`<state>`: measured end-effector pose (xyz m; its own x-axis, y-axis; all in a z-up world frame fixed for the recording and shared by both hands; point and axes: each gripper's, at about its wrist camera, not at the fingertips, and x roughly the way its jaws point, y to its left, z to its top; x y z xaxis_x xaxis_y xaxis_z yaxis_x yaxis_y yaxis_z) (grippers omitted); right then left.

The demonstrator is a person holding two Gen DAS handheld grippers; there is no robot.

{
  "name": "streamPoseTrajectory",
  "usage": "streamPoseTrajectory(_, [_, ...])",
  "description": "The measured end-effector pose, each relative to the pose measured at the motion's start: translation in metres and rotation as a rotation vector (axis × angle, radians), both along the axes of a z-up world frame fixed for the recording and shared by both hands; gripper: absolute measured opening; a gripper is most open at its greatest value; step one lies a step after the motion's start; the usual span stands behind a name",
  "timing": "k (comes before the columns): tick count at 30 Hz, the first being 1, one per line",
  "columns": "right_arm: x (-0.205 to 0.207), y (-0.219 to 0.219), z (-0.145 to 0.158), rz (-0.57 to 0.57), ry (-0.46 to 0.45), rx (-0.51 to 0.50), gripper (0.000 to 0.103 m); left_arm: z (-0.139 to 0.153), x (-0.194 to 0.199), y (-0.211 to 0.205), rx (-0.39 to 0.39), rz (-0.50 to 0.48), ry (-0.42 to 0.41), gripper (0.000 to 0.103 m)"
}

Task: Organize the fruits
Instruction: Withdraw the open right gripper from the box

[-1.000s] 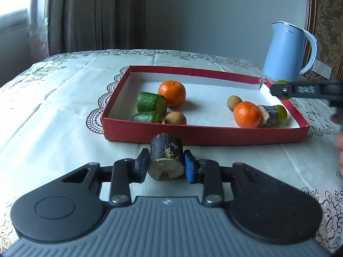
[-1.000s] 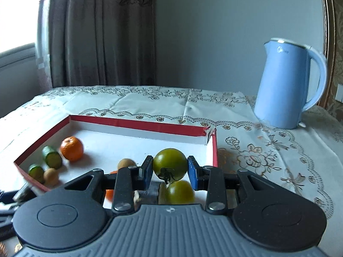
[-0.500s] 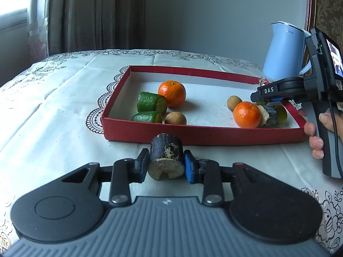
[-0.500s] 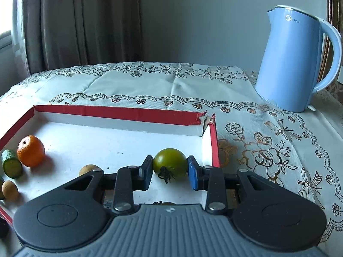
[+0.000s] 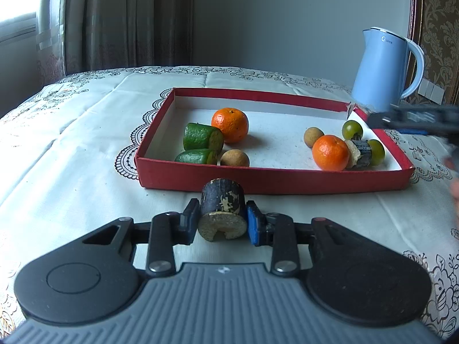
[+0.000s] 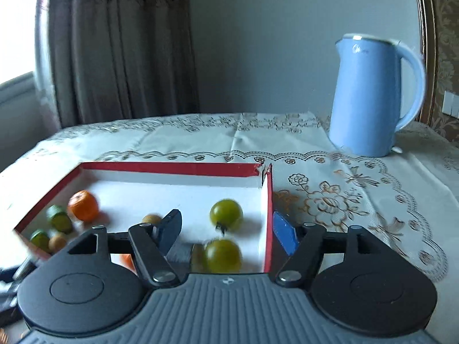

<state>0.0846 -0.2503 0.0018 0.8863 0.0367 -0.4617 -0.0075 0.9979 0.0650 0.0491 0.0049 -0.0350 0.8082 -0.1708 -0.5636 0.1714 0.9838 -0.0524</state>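
A red box [image 5: 272,182] with a white floor holds two oranges [image 5: 230,124], two green cucumber pieces [image 5: 202,136], brown longans [image 5: 234,158], a dark sugarcane piece [image 5: 360,154] and two green tomatoes. My left gripper [image 5: 222,220] is shut on a dark sugarcane piece [image 5: 223,207] just in front of the box. My right gripper [image 6: 228,230] is open and empty above the box's right end [image 6: 269,200]. A green tomatoes [image 6: 226,211] lies free on the box floor, another [image 6: 223,255] sits nearer.
A light blue kettle [image 5: 384,70] stands on the embroidered tablecloth [image 5: 71,149] behind the box's right corner; it also shows in the right wrist view [image 6: 373,97]. Curtains and a wall are behind the table.
My right gripper opened and let go of the green tomato, which now lies in the box, and pulled back and up. My left gripper has not moved.
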Motion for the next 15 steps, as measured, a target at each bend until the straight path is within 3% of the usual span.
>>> streamPoseTrajectory(5, [-0.043,-0.003,-0.005,0.048,-0.014,0.003,0.072,0.000,0.000,-0.002,0.008,0.000,0.000,0.031])
streamPoseTrajectory(15, [-0.059,0.010,-0.029,0.124,0.036,-0.037,0.075,0.000,0.001,-0.006,0.038,0.000,-0.002,0.031])
